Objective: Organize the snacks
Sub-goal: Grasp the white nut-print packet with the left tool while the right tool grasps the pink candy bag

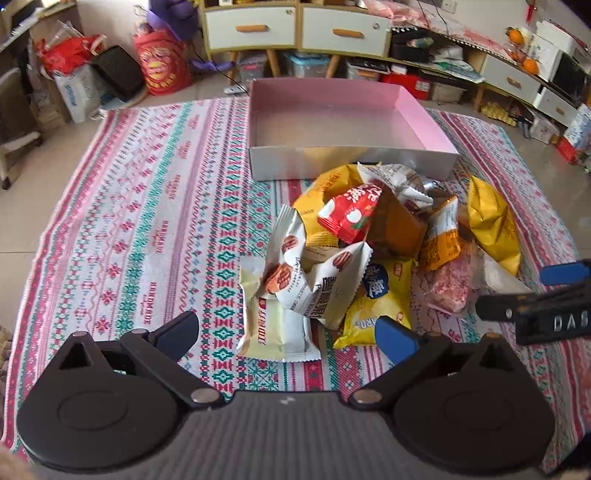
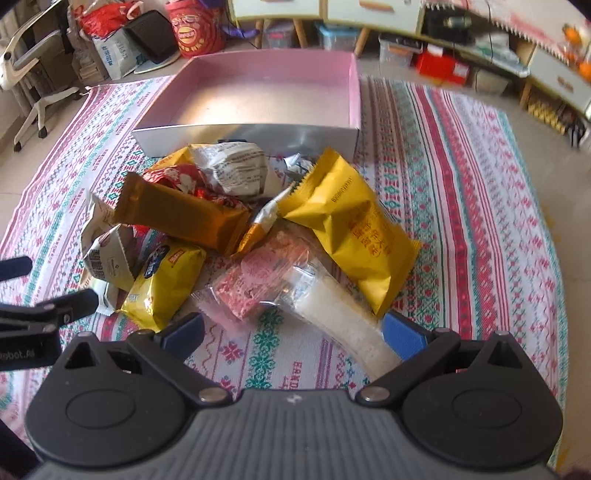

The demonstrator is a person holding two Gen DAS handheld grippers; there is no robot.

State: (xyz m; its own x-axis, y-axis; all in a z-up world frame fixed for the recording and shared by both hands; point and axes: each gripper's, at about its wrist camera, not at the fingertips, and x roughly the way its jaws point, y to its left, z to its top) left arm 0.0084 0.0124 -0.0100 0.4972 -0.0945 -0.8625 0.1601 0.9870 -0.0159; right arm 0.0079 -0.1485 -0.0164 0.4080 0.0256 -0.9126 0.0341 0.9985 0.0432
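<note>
Patterned cloth [image 1: 147, 221] covers the floor, with white drawer cabinets [image 1: 295, 26] and clutter along the far wall. On the cloth sits a pink box [image 1: 424, 110], open-topped and holding nothing. Just in front of it, touching its near wall, lies a heap of snacks [image 1: 369, 240]: a red packet [image 1: 351, 214] on top, white packets [image 1: 291, 266] at the near left, a yellow bag [image 2: 351, 229] on the right, a brown bar [image 2: 184, 214] and a pink clear-wrapped piece [image 2: 255, 284]. The left gripper [image 1: 288, 330] hangs spread wide over the white packets, grasping nothing. The right gripper [image 2: 291, 330] is likewise released, a clear white packet [image 2: 343, 317] lying between its fingers.
</note>
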